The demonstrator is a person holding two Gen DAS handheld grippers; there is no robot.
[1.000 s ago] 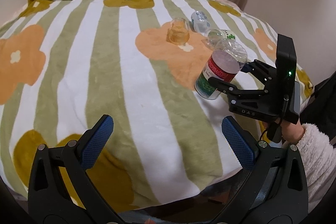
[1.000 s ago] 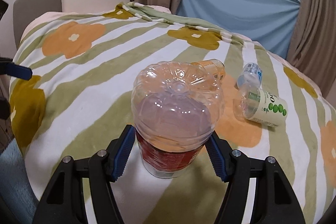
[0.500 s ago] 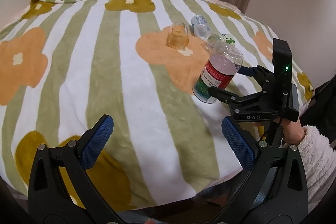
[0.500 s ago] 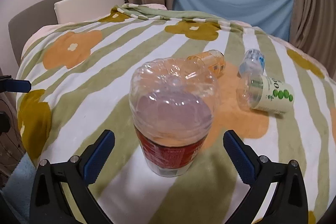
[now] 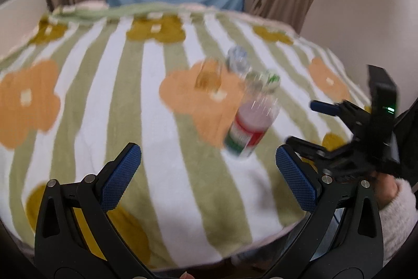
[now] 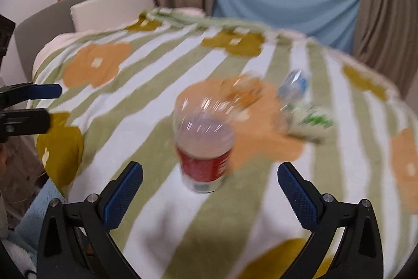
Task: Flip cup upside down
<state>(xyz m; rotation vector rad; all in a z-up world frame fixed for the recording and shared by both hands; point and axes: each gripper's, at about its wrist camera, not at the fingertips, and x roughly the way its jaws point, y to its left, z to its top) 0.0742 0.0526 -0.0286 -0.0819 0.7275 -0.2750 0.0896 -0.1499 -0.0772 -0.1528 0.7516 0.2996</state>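
Observation:
A clear plastic cup with a red and green label (image 6: 203,145) stands upside down on the flowered blanket, its open end down; it also shows in the left wrist view (image 5: 250,127). My right gripper (image 6: 210,194) is open and empty, a little back from the cup, which sits between and beyond its fingers. In the left wrist view the right gripper (image 5: 311,124) is to the right of the cup. My left gripper (image 5: 209,175) is open and empty over the blanket's near edge, well short of the cup. Both views are motion-blurred.
A small amber cup (image 5: 209,75) lies on an orange flower behind the labelled cup. A clear bottle (image 5: 236,60) and a container with green dots (image 6: 311,122) lie beside it. The striped blanket (image 5: 91,96) covers a rounded surface; curtains and walls are behind.
My right gripper opened, let go of the upside-down cup and pulled back from it. The left gripper drew back slightly. The cup stays standing on the blanket.

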